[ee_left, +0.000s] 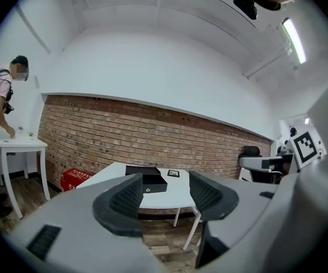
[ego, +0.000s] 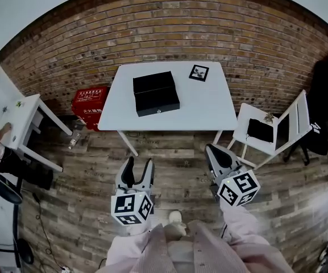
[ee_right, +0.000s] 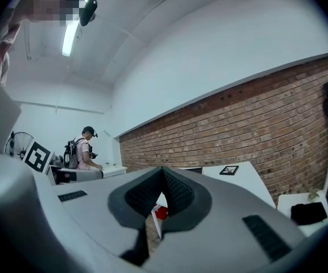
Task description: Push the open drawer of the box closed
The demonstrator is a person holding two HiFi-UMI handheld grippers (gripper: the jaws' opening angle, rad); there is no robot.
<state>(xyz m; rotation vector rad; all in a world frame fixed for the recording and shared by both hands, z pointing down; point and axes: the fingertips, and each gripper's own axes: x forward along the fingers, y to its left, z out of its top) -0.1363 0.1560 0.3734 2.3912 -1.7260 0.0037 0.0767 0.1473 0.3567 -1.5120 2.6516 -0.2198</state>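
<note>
Well short of the box (ego: 153, 84), over the wood floor (ego: 175, 152), the left hand-held gripper (ego: 140, 164) hangs wide and empty, and the right hand-held gripper (ego: 214, 153) is pinched together on nothing. Nothing is pushed yet: the drawer (ego: 158, 106) seems out toward the person, on the white surface (ego: 209, 110). The way looks clear. A framed picture (ego: 198, 73) lies beyond the box.

L hand-held gripper (ego: 138, 165) jaws apart, R hand-held gripper (ego: 215, 152) jaws together, both low, pointing fwd.
</note>
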